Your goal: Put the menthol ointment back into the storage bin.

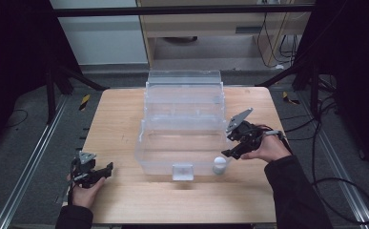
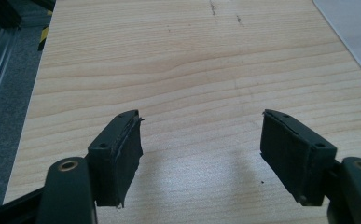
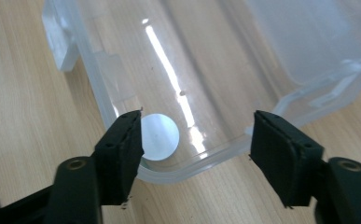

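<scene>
Right claw (image 1: 233, 151) gaping wide, empty, hovering at the near right corner of the clear bin (image 1: 182, 121). Small white round object (image 1: 219, 165) sits at that corner. Looks like the approach step. Next: drop, centre the jaws on it, close. Left claw (image 1: 103, 169) wide open, empty, idle over the near left desk (image 1: 125, 200).

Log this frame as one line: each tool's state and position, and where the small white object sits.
left tool: open, over bare table | right tool: open, at clear bin near corner | white round object: in that corner, ungrasped
</scene>
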Motion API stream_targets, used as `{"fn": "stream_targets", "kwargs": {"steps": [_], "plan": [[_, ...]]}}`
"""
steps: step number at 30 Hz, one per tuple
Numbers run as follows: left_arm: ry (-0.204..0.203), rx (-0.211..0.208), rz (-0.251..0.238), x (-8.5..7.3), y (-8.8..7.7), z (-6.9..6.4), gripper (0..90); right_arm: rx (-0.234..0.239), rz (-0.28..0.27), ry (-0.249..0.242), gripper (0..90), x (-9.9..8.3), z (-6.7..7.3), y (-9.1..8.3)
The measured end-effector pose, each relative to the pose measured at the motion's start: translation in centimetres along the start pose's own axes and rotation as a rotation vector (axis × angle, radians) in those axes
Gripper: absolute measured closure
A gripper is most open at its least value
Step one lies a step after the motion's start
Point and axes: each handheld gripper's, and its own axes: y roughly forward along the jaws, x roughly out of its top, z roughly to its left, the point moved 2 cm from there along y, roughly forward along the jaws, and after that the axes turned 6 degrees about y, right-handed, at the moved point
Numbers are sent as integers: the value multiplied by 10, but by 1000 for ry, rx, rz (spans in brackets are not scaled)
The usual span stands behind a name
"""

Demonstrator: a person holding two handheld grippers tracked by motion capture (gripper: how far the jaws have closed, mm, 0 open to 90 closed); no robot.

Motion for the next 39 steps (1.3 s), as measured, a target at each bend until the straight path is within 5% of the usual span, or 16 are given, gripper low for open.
{"fn": "stream_targets", "kwargs": {"steps": [8,18,27,34,39], "plan": [[2,1,0,0,0,0,284,-126,-213,144,223,-25,-2,-23],[5,2,4,0,0,-1,283,-218,-334,325,147,-68,-8,-21],[5,2,3,-1,0,-1,282,-259,-386,472,126,-110,-18,-4],[-6,5,-19,2,-2,2,282,-361,-412,629,116,-153,-30,8],[-11,12,-30,2,-2,4,280,-414,-399,693,93,-170,-38,18]]}}
